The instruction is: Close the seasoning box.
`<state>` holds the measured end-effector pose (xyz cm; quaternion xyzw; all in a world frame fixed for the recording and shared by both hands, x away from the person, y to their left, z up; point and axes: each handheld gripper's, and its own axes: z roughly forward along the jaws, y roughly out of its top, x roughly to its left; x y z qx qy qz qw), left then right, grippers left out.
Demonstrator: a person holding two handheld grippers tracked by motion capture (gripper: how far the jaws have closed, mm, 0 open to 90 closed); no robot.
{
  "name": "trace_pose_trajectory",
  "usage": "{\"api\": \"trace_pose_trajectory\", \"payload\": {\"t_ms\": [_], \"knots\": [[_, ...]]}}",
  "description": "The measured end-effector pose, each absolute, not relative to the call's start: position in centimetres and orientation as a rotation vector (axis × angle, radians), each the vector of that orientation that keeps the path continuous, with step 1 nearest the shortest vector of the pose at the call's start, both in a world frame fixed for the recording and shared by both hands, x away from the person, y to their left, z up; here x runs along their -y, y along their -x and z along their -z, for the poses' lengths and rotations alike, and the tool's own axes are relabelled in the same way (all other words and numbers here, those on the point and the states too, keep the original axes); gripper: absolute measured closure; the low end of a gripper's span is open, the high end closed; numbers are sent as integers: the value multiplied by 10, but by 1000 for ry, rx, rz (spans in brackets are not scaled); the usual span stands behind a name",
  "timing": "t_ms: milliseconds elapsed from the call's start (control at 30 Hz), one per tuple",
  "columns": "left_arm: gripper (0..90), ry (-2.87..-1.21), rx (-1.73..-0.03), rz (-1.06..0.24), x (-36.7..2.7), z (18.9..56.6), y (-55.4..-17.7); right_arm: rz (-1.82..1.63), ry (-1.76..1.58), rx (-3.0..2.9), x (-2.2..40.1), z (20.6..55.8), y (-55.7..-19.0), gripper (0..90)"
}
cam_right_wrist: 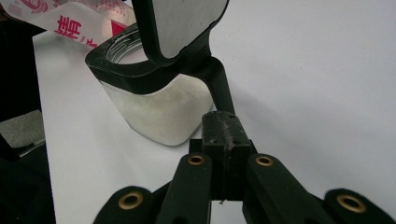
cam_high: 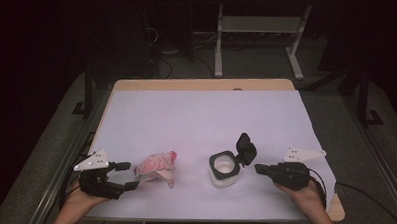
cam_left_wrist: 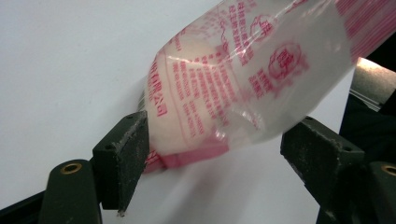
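Bag [cam_high: 157, 168] of clear plastic with red print, holding something pale and soft, lay on the near left of the desk [cam_high: 201, 117], its long axis running roughly left to right and its near end pointing at the left gripper [cam_high: 125, 175]. In the left gripper view the bag [cam_left_wrist: 243, 79] sat between the two black jaws, which stood wide apart: one jaw was touching or just beside the bag's lower red-edged corner, the other was clear of it on the far side. Nothing was clamped yet, so the grasp looked a matter of closing across the bag's narrow end rather than reaching further.

Just to the right of the bag stood a small square jar [cam_high: 223, 169] with white contents, its hinged black lid [cam_high: 246, 148] flipped open and tilted back toward the right. The right gripper [cam_high: 260, 168] lay just beside the jar on that side, jaws pressed together and empty, tips aimed at the lid's hinge; in the right gripper view the jar [cam_right_wrist: 154, 112] rose directly ahead of the closed tips.

Left hand was plainly the nearer to the bag, right hand the nearer to the jar, with bag and jar near each other but apart.
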<state>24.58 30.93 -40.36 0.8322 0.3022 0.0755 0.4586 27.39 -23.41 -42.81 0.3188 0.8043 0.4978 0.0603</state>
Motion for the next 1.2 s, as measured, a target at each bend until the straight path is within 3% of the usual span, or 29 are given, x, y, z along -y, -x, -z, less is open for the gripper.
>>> {"api": "trace_pose_trajectory", "payload": {"t_ms": [467, 933, 1200], "knots": [[237, -1988, -795, -231, -327, 406, -242, -1506, -963, -2434, 234, 428, -275, 900], [210, -1973, -953, -418, -336, 418, -251, -1556, -982, -2385, 236, 418, -284, 899], [177, -1982, -997, -445, -338, 428, -250, -1608, -964, -2350, 231, 405, -290, 899]]}}
